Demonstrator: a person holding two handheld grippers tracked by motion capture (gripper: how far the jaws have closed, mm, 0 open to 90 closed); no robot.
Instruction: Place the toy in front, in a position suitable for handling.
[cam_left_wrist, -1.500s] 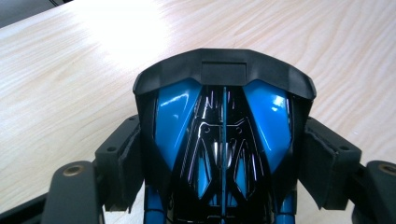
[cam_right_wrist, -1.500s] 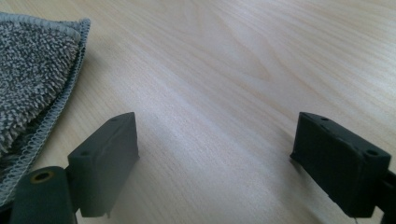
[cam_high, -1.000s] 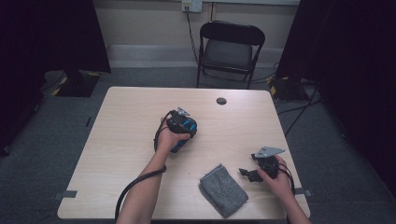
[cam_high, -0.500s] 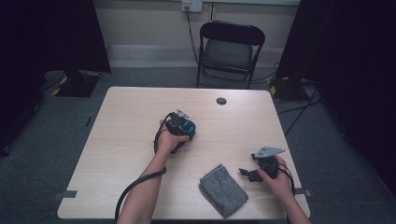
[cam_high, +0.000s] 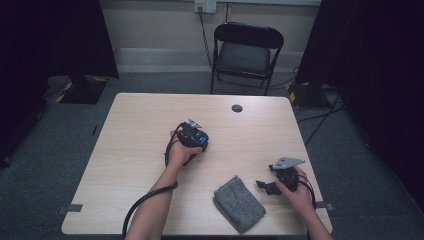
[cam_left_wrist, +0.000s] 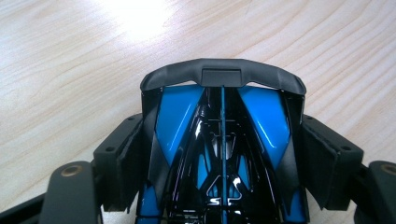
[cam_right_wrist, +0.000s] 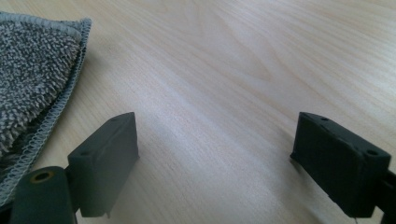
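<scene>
A glossy blue and black toy car (cam_left_wrist: 223, 140) sits between the jaws of my left gripper (cam_left_wrist: 223, 161). Both black pads (cam_left_wrist: 122, 163) lie against its sides, and its dark rear wing points away over the wooden table (cam_left_wrist: 70, 70). In the high view the left gripper (cam_high: 196, 136) is held near the middle of the table, with the blue of the car (cam_high: 201, 137) showing at its front. My right gripper (cam_high: 263, 186) rests low near the front right edge, open, with bare wood between its pads (cam_right_wrist: 106, 158). A folded grey cloth (cam_high: 239, 202) lies just left of it (cam_right_wrist: 32, 79).
A small black disc (cam_high: 237, 108) lies near the table's far edge. A black folding chair (cam_high: 247, 50) stands behind the table (cam_high: 125, 125). Cables trail from both grippers, and the left one's hangs over the front edge (cam_high: 145, 200).
</scene>
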